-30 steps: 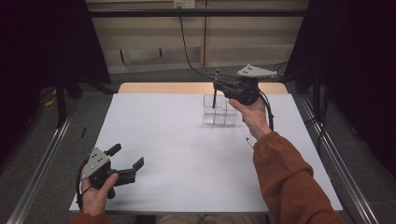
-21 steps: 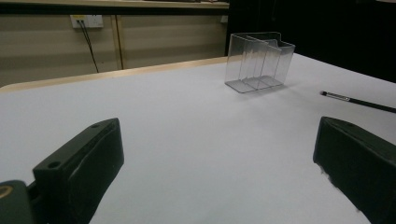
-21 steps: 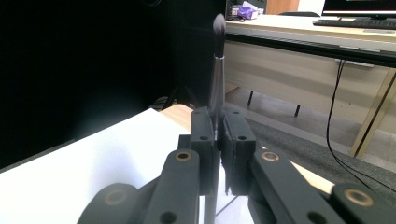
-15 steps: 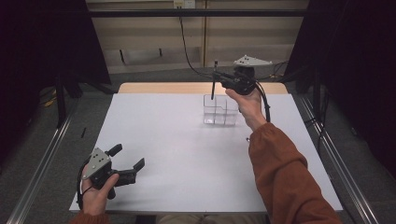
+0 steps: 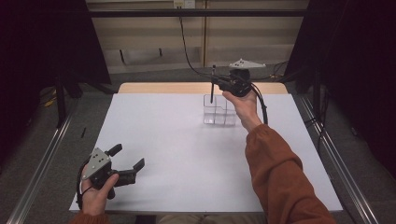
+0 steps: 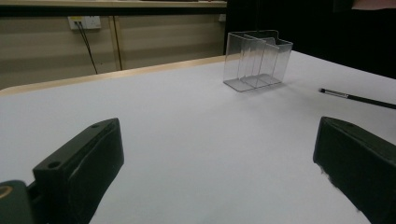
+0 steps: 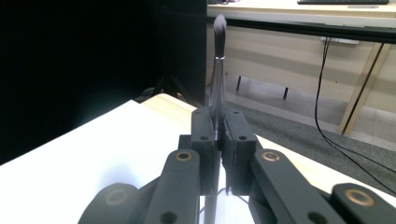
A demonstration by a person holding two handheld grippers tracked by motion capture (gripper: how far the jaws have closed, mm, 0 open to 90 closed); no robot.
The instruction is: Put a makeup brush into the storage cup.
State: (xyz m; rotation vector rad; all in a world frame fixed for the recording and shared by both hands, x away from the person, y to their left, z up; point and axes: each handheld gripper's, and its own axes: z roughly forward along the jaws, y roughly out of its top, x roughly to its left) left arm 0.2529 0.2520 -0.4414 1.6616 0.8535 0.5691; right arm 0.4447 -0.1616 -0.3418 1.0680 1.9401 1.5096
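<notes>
I had a brush [image 7: 218, 70] clamped upright in my right gripper [image 5: 215, 84], bristles up, the handle pointing down over the clear organizer [image 5: 219, 110] near the far edge of the table [image 5: 187, 158]. In the right gripper view the jaws stood pressed flat on the brush's stem, so the grip looked sound. From the high view the lower tip hung at or just above the organizer's rim; I could not tell whether it had entered a compartment yet.

My left gripper [image 5: 133, 164] rested at the near left corner, well apart from the work, its jaws spread wide with nothing between them.

A pen [image 6: 357, 97] lay flat on the table just beside the organizer, as the left gripper view showed it.

By my judgement the pick-up was done and the carry nearly so. What remained was to lower the brush into a compartment and let go, and probably to fetch the pen afterward. The organizer's compartments looked empty as far as I could see.
</notes>
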